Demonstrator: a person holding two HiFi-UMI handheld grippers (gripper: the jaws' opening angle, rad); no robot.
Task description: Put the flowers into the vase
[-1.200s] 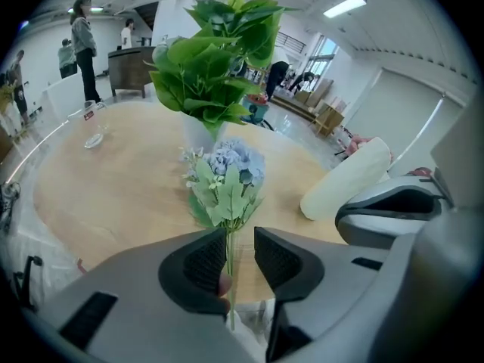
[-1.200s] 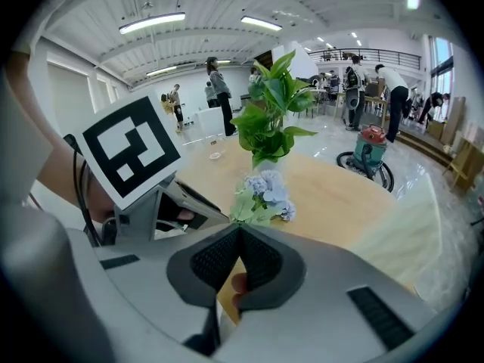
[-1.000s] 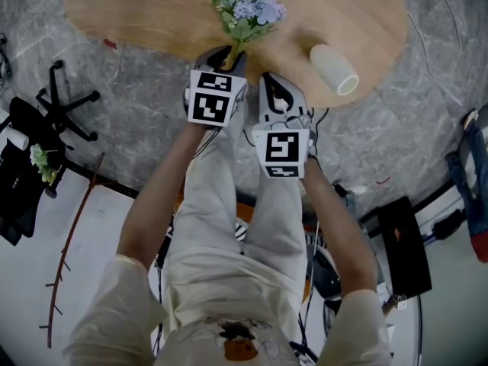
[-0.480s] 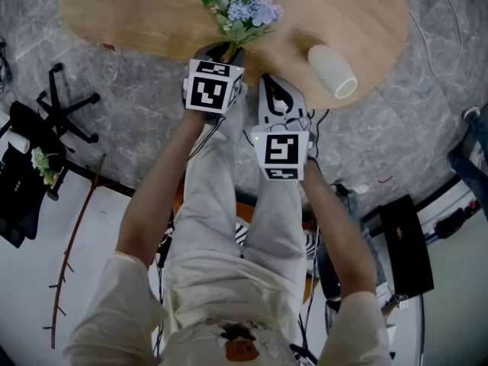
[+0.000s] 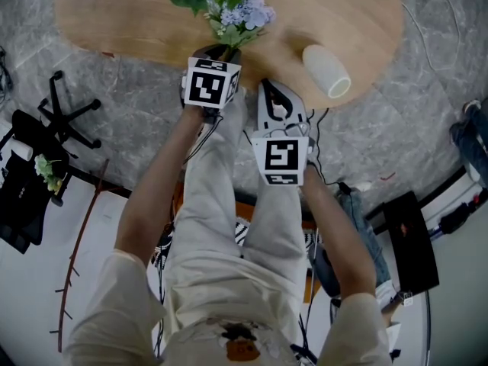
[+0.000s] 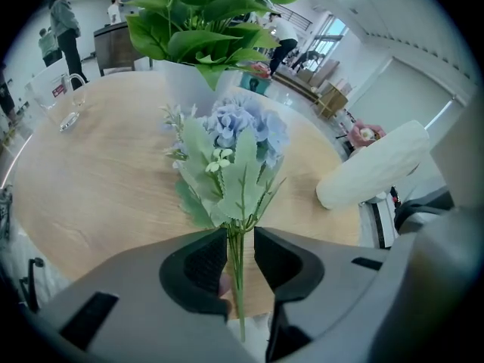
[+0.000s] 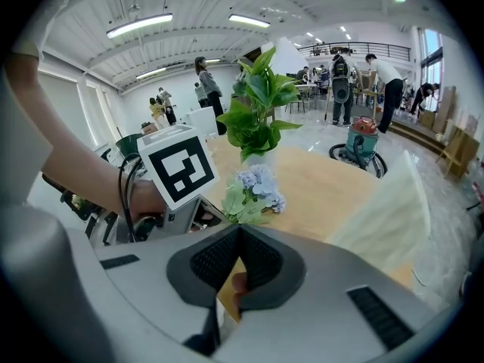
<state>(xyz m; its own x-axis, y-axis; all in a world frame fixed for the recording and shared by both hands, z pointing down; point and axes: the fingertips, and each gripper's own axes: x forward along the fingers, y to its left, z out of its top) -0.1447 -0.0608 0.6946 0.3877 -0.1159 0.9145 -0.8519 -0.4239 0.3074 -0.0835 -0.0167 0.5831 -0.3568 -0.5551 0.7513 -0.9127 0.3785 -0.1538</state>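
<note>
The flowers (image 6: 238, 138), a bunch of pale blue blossoms with light green leaves, are held by their stems in the left hand-held gripper (image 6: 233, 237). The left gripper view shows the thin green stems running between the two black pads, which are clamped on them. The blossoms project beyond the jaws over the wooden worktop (image 6: 91, 180).

The head view does not show the stems. It shows the flowers (image 5: 238, 17) above the near edge of the worktop (image 5: 130, 14), just ahead of the left hand-held gripper (image 5: 223, 52). Whether the blossoms touch the worktop cannot be told from any view.

The vase (image 5: 326, 71) is white and lies on its side on the worktop, to the right of the flowers and apart from them. The head view shows its open mouth turned toward the near edge. The left gripper view shows only its side (image 6: 374, 165).

The right hand-held gripper (image 7: 238, 233) has its jaws together with nothing between them. In the head view it (image 5: 271, 86) is beside the left one, at the worktop's near edge. Its own view takes in the flowers (image 7: 255, 187) and the left unit's marker cube (image 7: 178, 172).

A potted plant (image 6: 204, 21) with broad green leaves stands just behind the flowers. A glass jug (image 6: 64, 100) at the far left appears clearly only in the left gripper view. People (image 7: 208, 89) in the room appear only in the gripper views. An office chair (image 5: 65, 109) on the grey floor (image 5: 145, 128) appears only in the head view.
</note>
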